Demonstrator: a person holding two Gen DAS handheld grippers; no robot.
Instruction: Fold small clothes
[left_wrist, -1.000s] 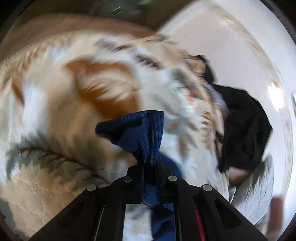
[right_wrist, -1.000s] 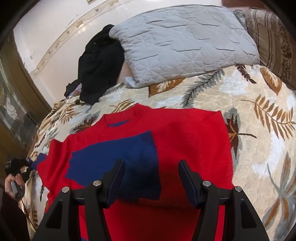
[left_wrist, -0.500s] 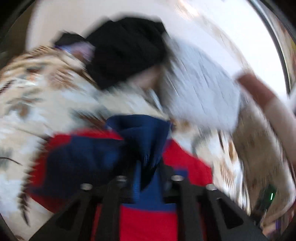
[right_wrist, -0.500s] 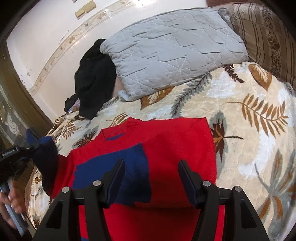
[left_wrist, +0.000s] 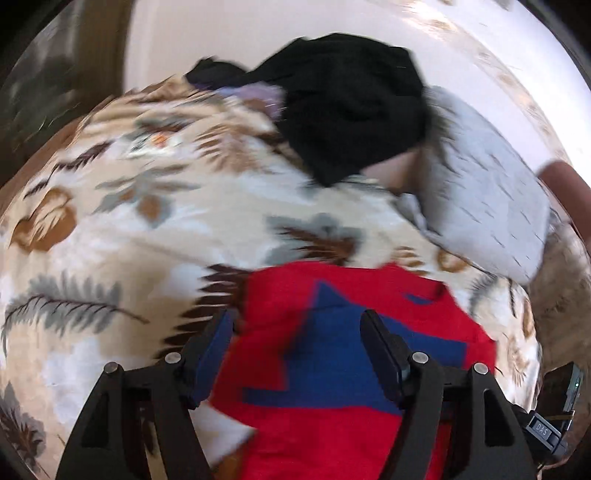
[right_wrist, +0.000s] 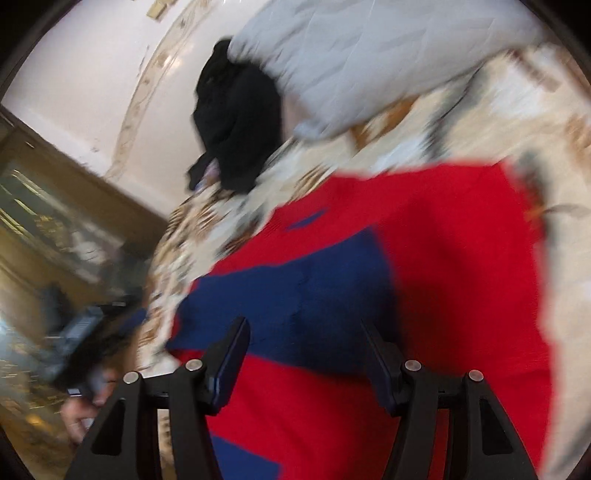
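A red sweater (left_wrist: 369, 435) (right_wrist: 461, 258) lies flat on the leaf-patterned bedspread (left_wrist: 110, 221). Its blue sleeves (left_wrist: 332, 362) (right_wrist: 295, 295) are folded across the red body. My left gripper (left_wrist: 299, 332) hovers over the sleeve with its jaws opening, and no cloth is pinched between them. In the right wrist view the left gripper (right_wrist: 81, 339) appears blurred at the left edge, held by a person's hand (right_wrist: 85, 402). My right gripper (right_wrist: 306, 343) stands open above the sweater's lower part, holding nothing.
A black heap of clothes (left_wrist: 351, 103) (right_wrist: 236, 125) sits at the head of the bed beside a grey quilted pillow (left_wrist: 487, 206) (right_wrist: 362, 62). A white wall rises behind them. A wooden glass-fronted cabinet (right_wrist: 55, 221) stands off the bed's left side.
The left gripper carried the blue sleeve from beside the bed over onto the red sweater, then its jaws parted and let the sleeve go. The right gripper's view tilted; its jaws stayed open.
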